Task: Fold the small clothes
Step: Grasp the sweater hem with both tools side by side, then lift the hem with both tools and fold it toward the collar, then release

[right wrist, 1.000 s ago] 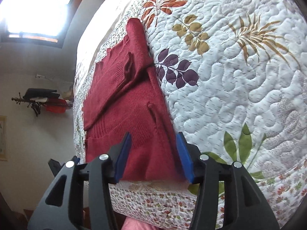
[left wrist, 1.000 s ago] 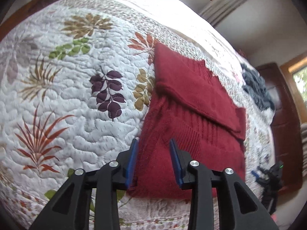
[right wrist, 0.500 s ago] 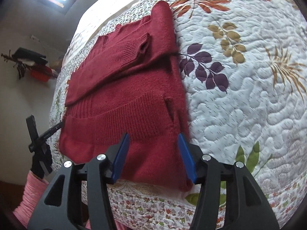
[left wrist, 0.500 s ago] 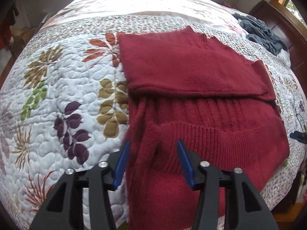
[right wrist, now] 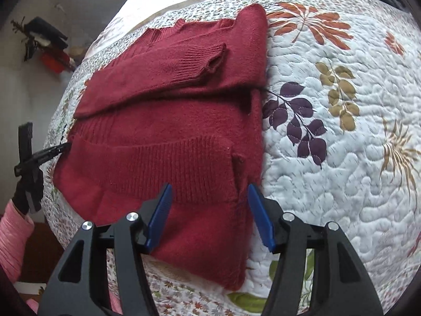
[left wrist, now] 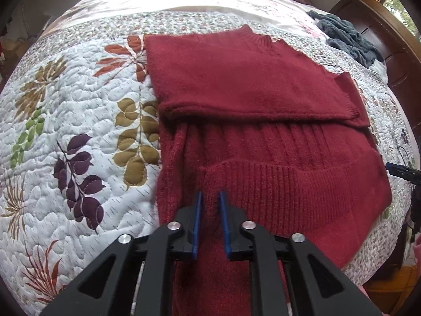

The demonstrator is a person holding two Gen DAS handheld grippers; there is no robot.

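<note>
Sweater (left wrist: 263, 142) in deep red knit lies partly folded on a leaf-patterned quilt (left wrist: 65, 121) that covers a bed, its near hem reaching the quilt's front edge. Sleeves cross the chest — one ribbed cuff (right wrist: 200, 63) rests on top in the right wrist view — and the ribbed hem band (right wrist: 168, 163) lies over the lower body, so the garment looks ready for a further fold toward the collar. At the sweater's near left corner, the left gripper (left wrist: 209, 221) has its blue pads drawn close, with a ridge of red knit between them; the jaws appear clamped on that corner, a hold that would let the edge be lifted. At the sweater's near right corner, the right gripper (right wrist: 209, 216) hangs over the fabric with its jaws spread wide, straddling the side edge as if lining up a matching pinch; whether its pads touch the knit cannot be told. Taking both corners would keep the hem level when raised. A pink sleeve (right wrist: 13, 234) shows beyond the sweater's left side. Farther off, past the collar, a grey-blue garment (left wrist: 344, 39) sits bunched near a dark wooden headboard (left wrist: 389, 52).
</note>
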